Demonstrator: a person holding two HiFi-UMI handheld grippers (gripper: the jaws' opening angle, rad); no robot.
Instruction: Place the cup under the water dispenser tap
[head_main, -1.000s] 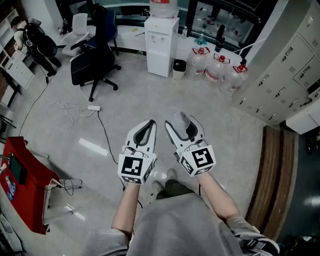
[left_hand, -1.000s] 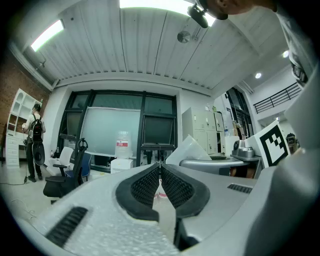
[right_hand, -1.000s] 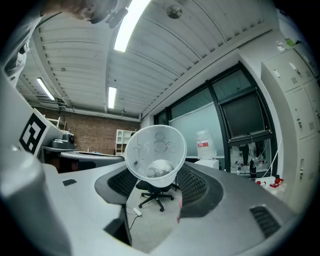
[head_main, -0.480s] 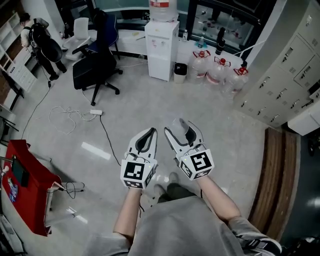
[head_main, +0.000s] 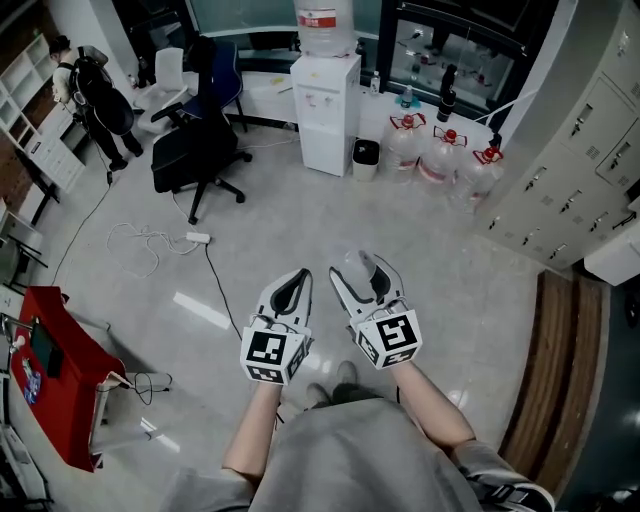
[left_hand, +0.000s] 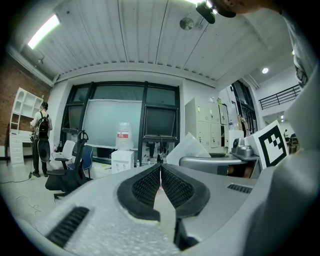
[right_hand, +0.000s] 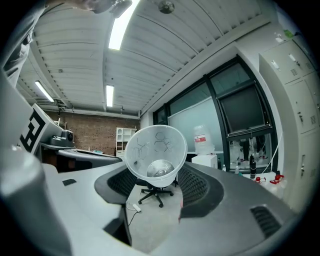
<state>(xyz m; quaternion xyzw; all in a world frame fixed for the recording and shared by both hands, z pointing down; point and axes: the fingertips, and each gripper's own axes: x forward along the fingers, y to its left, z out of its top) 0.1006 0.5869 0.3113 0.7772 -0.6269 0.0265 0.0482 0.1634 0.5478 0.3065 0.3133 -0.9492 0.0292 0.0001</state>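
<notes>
R tongs (right_hand: 157, 171) are spread wide but loaded: the pads pinch the cup (right_hand: 156, 150) low on its wall, near the base, one pad each side. L tongs (left_hand: 160, 169) are pressed together w/ nothing btwn them, just beside the R pair at abt the same height. Both point roughly level, out over the floor (head_main: 300, 215).

So the cup sits btwn the R pads, out at their tips, nowhere near the dispenser (head_main: 324, 115) yet. That stands well ahead of the tongs, slightly to their left, w/ its bottle (head_main: 325, 20) on top. The tap is too small for me to make out from here.

What could go wrong, imo:
- The cup is thin plastic & gripped low. More squeeze could buckle the wall; less, and it may pivot or drop out on the walk over.
- Its mouth tips back toward the R camera, not straight up. Brought in like that it may not stand under the tap, so it prob needs righting first.
- A cable (head_main: 213, 270) lies ahead-left of the L tongs & a chair (head_main: 200, 150) stands further out that side. Jugs (head_main: 435, 150) stand ahead-right, beside the dispenser. The straight line looks open; drifting either way doesn't.
- The L tongs are close enough to the R pair to knock the cup if the two converge.

Cup's look: clear-to-milky, tapered, wide rim, narrow base, faint hexagon line drawings on the wall. I can see right down to its bottom. It looks empty & undented.
</notes>
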